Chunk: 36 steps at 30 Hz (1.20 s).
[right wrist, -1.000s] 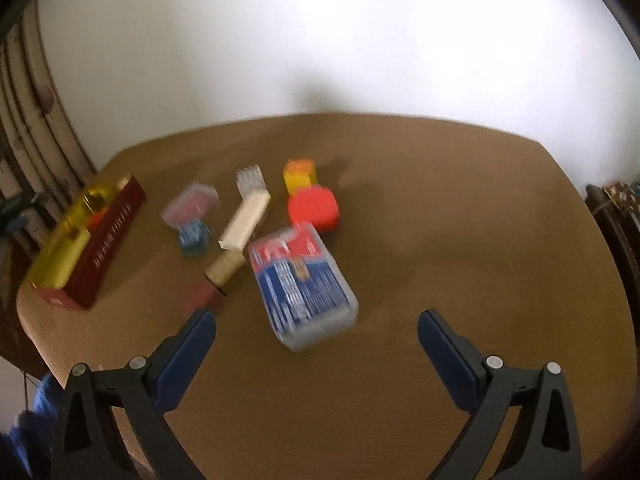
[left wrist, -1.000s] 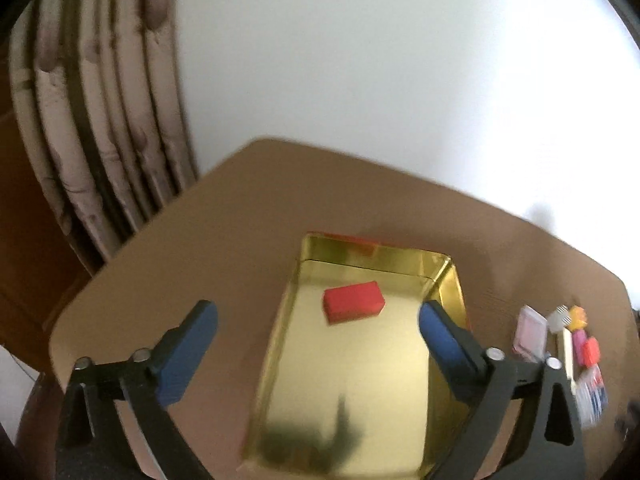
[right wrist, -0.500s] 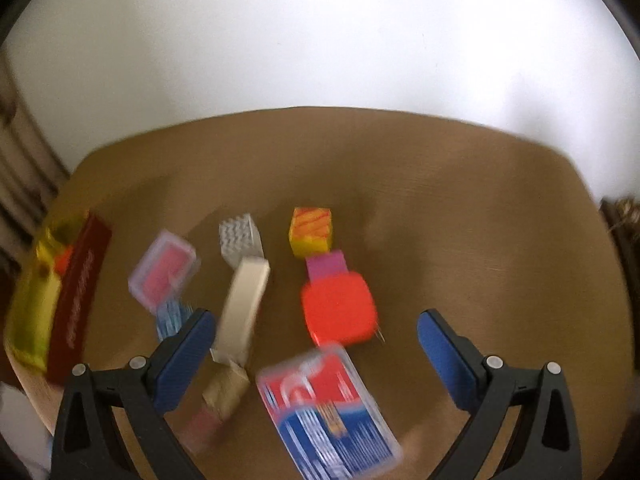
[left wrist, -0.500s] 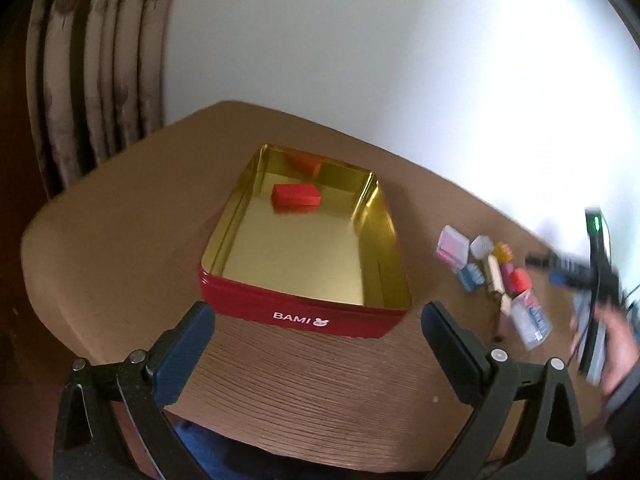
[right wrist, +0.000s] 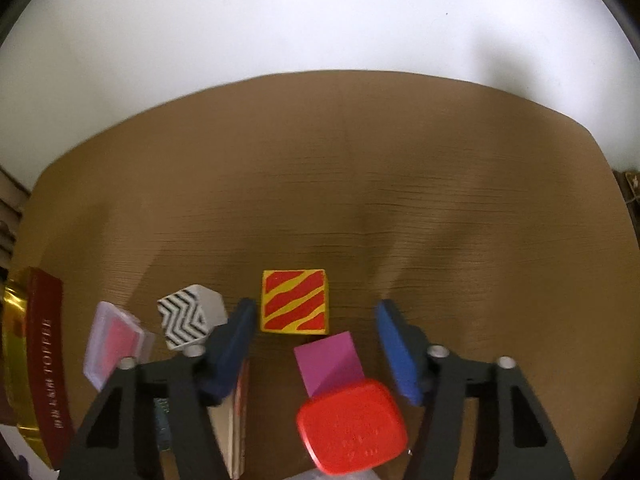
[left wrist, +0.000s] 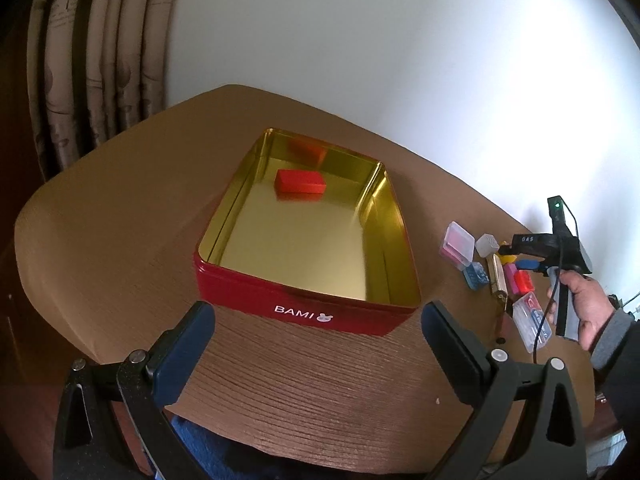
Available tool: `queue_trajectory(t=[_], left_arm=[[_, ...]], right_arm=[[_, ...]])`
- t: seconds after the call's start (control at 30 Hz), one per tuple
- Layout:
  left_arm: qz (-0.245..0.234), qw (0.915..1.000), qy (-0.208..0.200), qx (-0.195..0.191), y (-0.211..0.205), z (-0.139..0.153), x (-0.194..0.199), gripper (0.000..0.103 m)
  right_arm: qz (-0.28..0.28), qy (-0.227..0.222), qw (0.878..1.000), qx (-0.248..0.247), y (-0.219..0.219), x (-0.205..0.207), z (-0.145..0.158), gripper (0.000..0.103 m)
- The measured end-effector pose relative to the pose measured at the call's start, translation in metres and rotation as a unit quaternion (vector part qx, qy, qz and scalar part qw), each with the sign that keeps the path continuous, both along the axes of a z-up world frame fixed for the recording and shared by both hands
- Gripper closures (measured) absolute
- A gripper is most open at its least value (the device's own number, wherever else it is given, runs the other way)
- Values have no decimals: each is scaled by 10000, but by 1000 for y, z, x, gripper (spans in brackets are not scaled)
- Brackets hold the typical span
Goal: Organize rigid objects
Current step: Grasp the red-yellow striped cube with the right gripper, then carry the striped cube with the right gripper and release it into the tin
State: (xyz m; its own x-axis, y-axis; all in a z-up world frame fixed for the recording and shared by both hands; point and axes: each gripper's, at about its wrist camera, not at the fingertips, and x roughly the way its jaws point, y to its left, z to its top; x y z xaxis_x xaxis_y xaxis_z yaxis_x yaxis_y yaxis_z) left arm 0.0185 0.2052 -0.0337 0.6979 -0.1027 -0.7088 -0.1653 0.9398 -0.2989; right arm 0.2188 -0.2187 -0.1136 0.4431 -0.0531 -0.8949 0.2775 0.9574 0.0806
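- Right hand-held gripper (right wrist: 316, 354) is hanging released, low center, around the magenta block (right wrist: 328, 362); looks light, stiff; pinch its flat sides.
- Left hand-held gripper (left wrist: 318, 354) is sitting released too, empty.

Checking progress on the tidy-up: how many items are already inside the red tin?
1. A red block lies on the gold floor near the far wall of the red tin; the red patch above it looks like its reflection. Nothing else shows inside.
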Motion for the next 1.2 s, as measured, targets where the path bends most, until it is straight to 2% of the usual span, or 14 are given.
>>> queue_trajectory(t=[0.03, 0.07, 0.17, 0.3, 0.43, 0.57, 0.77, 0.97, 1.2], left_arm=[[-6, 10000, 6, 15, -1, 0, 1, 1], [-10, 10000, 14, 26, -2, -1, 1, 1], [-28, 10000, 34, 37, -4, -2, 1, 1], [-46, 9999, -25, 90, -7, 0, 0, 1], [-8, 9999, -58, 117, -7, 4, -3, 1], [16, 9997, -125, 233, -8, 9, -9, 1], [104, 9985, -358, 413, -4, 22, -21, 1], [166, 9972, -467, 552, -3, 30, -35, 1], [209, 9970, -496, 555, -1, 33, -49, 1]], right_arm=[[6, 8, 10000, -2, -1, 0, -1, 69], [-5, 22, 10000, -49, -1, 1, -1, 73], [13, -101, 9996, -257, 1, -3, 6, 73], [-19, -486, 9977, -466, 1, -16, 39, 73], [-64, -818, 9938, -753, 6, -31, 84, 73], [-46, -1170, 9850, -1266, 27, -61, 136, 73], [83, -1667, 9734, -1571, 67, -101, 203, 73], [324, -1970, 9672, -1568, 97, -116, 232, 73], [661, -2186, 9571, -1784, 153, -130, 256, 73]])
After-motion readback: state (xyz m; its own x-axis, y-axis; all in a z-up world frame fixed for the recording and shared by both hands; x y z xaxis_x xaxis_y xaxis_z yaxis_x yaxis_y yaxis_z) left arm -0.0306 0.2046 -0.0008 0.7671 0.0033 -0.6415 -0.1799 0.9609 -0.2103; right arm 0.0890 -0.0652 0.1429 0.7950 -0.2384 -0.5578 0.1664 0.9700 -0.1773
